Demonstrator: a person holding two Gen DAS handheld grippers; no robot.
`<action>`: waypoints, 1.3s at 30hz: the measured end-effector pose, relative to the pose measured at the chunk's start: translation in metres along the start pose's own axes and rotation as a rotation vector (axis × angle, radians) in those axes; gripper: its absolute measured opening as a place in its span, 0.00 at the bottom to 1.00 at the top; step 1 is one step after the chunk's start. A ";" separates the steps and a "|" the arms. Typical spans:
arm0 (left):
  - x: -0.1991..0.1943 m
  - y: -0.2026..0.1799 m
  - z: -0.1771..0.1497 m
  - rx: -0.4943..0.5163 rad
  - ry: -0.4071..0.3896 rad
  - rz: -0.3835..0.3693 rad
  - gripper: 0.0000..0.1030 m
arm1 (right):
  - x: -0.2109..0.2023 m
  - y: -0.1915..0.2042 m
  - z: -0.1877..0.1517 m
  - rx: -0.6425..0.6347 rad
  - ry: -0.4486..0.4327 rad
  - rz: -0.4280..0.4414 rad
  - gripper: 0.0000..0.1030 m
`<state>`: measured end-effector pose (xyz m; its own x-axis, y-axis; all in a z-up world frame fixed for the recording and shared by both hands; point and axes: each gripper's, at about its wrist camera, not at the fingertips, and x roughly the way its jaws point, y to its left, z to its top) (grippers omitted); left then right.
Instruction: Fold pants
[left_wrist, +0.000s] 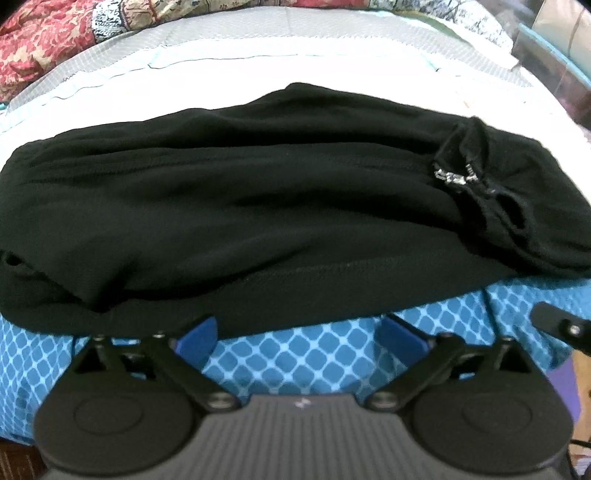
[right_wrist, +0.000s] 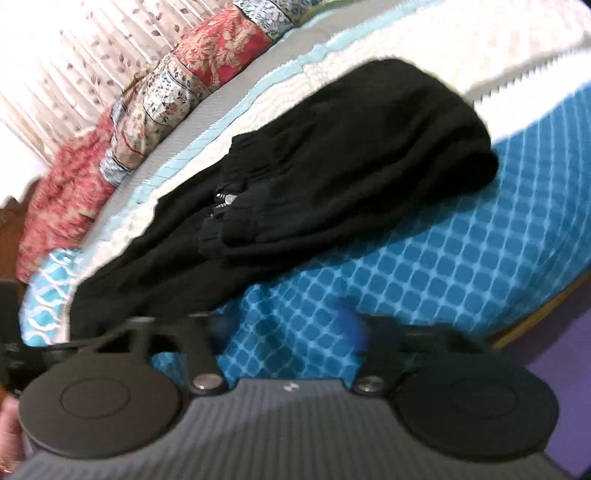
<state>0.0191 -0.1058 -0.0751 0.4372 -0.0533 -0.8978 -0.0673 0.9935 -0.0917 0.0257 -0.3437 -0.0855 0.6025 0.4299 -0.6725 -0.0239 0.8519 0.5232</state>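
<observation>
The black pants (left_wrist: 280, 206) lie folded in a thick bundle across the bed, drawstring and waistband (left_wrist: 458, 173) at the right end. My left gripper (left_wrist: 299, 341) hovers at the bundle's near edge over the blue sheet, open, with nothing between its blue pads (left_wrist: 197, 341). In the right wrist view the pants (right_wrist: 332, 177) stretch from lower left to upper right, waistband (right_wrist: 229, 218) facing the camera. My right gripper (right_wrist: 288, 326) sits just short of them, its blurred blue pads (right_wrist: 351, 328) apart with only sheet between.
A blue diamond-patterned sheet (left_wrist: 306, 354) covers the bed's near side and a white quilted cover (left_wrist: 258, 70) its top. Red floral and patchwork pillows (right_wrist: 207, 55) line the far side by a curtain (right_wrist: 74, 55). Purple floor (right_wrist: 554, 369) shows beyond the bed's edge.
</observation>
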 end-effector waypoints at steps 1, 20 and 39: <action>-0.006 0.006 -0.003 -0.008 -0.014 -0.025 0.94 | -0.001 0.005 -0.001 -0.018 -0.007 0.011 0.29; -0.056 0.259 -0.049 -0.650 -0.259 -0.023 1.00 | 0.066 0.155 -0.028 -0.500 0.098 0.156 0.26; -0.055 0.275 -0.087 -0.528 -0.466 -0.187 0.93 | 0.187 0.360 -0.035 -0.697 0.280 0.167 0.74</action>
<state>-0.1016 0.1612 -0.0883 0.8123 -0.0519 -0.5809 -0.3263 0.7851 -0.5264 0.1016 0.0537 -0.0412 0.3239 0.5503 -0.7696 -0.6500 0.7205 0.2416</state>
